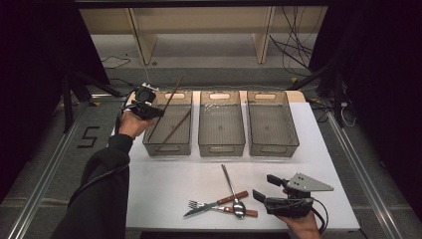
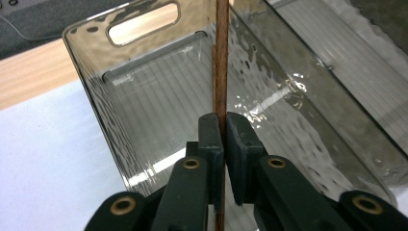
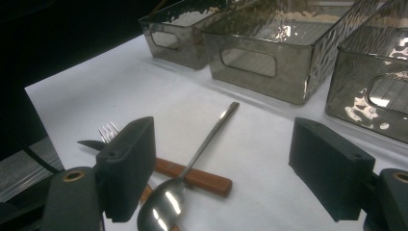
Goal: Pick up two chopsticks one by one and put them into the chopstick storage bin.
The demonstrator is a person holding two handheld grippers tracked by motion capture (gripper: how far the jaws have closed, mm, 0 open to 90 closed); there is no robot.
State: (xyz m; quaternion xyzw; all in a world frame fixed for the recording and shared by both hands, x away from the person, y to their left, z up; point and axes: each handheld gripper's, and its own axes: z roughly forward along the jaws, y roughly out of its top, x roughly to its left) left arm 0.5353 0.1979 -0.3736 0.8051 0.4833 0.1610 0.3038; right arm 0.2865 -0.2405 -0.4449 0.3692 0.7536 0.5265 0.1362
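Three smoky clear bins stand in a row: left bin (image 1: 168, 148), middle bin (image 1: 222, 148), right bin (image 1: 273, 148). My left gripper (image 1: 150, 110) hovers over the left bin's near-left corner, shut on a brown chopstick (image 1: 169, 98) that slants up toward the far rim. In the left gripper view the jaws of that gripper (image 2: 224, 131) pinch the chopstick (image 2: 221, 57) above the bin's wall (image 2: 91, 53). A second chopstick (image 1: 177, 126) lies inside the left bin. My right gripper (image 1: 263, 187) rests open at the front right, beside the spoon (image 1: 231, 186).
A spoon (image 3: 204, 144), a wood-handled knife (image 3: 199, 179) and a fork (image 3: 108, 130) lie crossed near the table's front edge, just left of my open right gripper (image 3: 226, 159). The knife (image 1: 215, 203) and fork (image 1: 199, 205) overlap. Cables and a shelf sit beyond the table.
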